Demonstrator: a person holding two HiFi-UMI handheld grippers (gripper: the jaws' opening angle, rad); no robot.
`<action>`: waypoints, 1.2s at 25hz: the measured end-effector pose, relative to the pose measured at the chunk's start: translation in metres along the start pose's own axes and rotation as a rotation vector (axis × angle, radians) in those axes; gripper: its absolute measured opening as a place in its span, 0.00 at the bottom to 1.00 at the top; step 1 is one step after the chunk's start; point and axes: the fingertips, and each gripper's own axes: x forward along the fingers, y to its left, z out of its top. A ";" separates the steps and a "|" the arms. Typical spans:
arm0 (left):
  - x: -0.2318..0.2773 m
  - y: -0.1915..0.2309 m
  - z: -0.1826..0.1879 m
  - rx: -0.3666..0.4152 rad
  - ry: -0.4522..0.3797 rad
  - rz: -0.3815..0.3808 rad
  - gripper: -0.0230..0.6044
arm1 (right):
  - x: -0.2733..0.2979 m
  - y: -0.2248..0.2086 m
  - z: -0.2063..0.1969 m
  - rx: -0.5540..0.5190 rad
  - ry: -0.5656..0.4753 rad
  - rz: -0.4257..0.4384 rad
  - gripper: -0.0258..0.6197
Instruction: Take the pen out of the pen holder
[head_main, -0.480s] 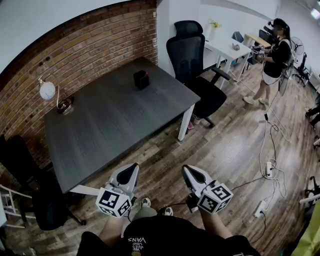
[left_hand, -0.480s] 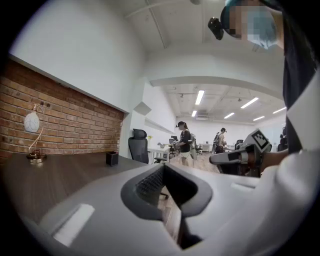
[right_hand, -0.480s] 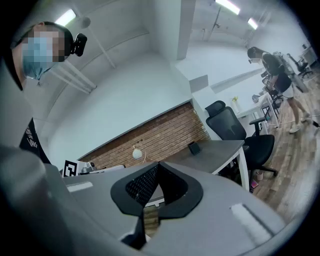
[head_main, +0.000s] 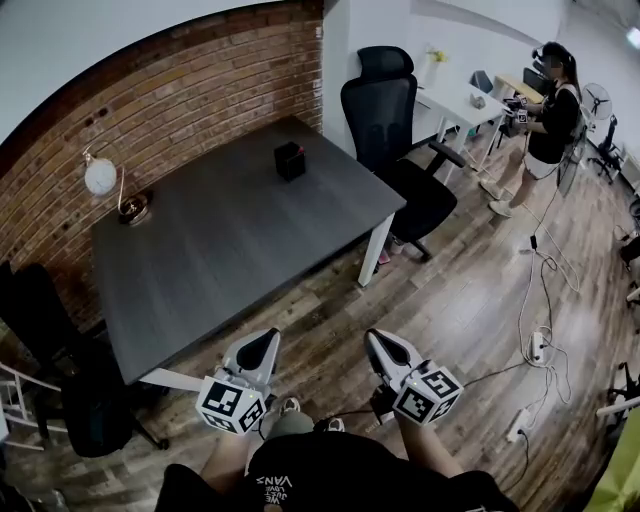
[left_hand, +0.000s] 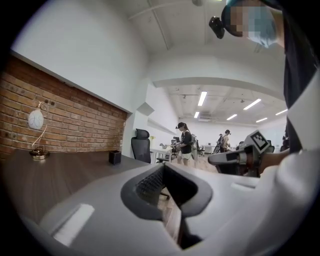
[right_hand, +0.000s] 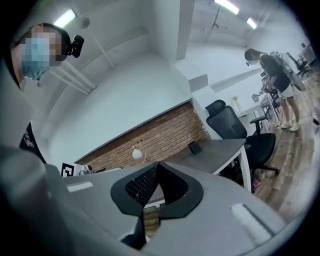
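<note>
Both pairs of tongs are held low in front of the person. The left tongs (head_main: 264, 338) are pressed shut on nothing, and the right tongs (head_main: 379, 340) likewise look closed and empty, each pointing level toward the room. Neither is over the surface (head_main: 230, 250) yet; they hang above the wooden floor (head_main: 450, 300), just off its near edge. The pen holder (head_main: 290, 160), a small dark box, stands upright well apart from them on the far side of the surface, close to the brick wall (head_main: 180, 90) and left of the office chair (head_main: 395, 130). No pen can be made out in it from here. It lies ahead, more in line with the left tongs, so I'd judge that hand the nearer. Any pen would presumably stand upright and lift out.
</note>
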 end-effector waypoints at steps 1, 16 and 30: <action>0.000 0.001 -0.002 -0.002 0.001 0.007 0.12 | 0.001 -0.002 -0.001 0.002 -0.001 0.003 0.04; 0.046 0.049 -0.027 -0.064 0.053 0.024 0.12 | 0.056 -0.051 -0.019 0.050 0.062 -0.055 0.04; 0.143 0.183 0.007 -0.056 0.043 -0.038 0.12 | 0.202 -0.096 0.019 0.044 0.030 -0.130 0.04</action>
